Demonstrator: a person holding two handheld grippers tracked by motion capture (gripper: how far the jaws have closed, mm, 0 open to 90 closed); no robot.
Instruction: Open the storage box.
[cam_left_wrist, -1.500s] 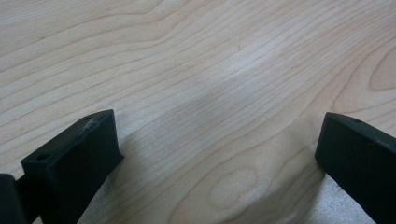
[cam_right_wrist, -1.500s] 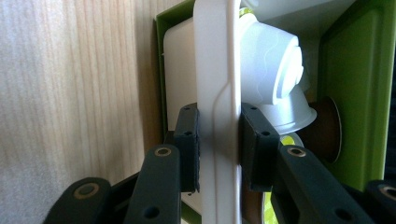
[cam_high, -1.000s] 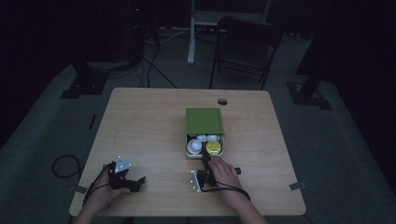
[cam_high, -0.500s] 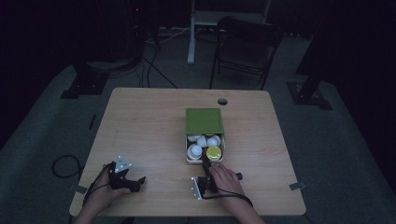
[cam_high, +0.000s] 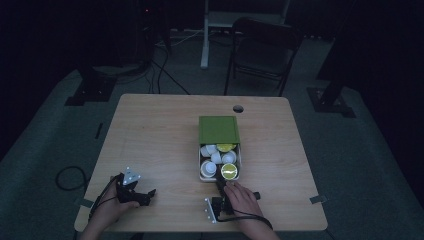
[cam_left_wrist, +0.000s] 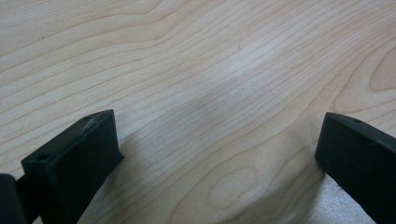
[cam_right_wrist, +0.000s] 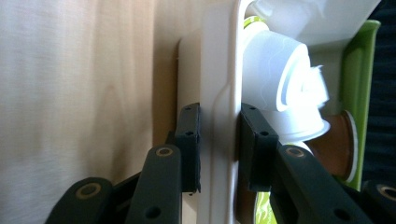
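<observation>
A green box (cam_high: 218, 130) lies mid-table with a white tray (cam_high: 201, 176) slid partly out of its near end. The tray holds several white cups (cam_high: 216, 157) and yellow-lidded pods (cam_high: 228, 171). My right gripper (cam_high: 220, 185) is shut on the tray's near wall. In the right gripper view the white wall (cam_right_wrist: 219, 70) is pinched between the pads (cam_right_wrist: 189, 140), with white cups (cam_right_wrist: 271, 70), a brown pod (cam_right_wrist: 336, 144) and the green box (cam_right_wrist: 355, 70) behind it. My left gripper (cam_high: 150, 192) rests at the table's near left, open over bare wood (cam_left_wrist: 219, 154).
A round cable hole (cam_high: 238, 108) sits near the table's far edge. A folding chair (cam_high: 260, 50) and stand legs are on the floor beyond the table. Bare wood stretches between the two grippers and left of the box.
My right hand has drawn back toward the table's near edge, and the white tray has slid further out of the green box with it. The left gripper has stayed put.
</observation>
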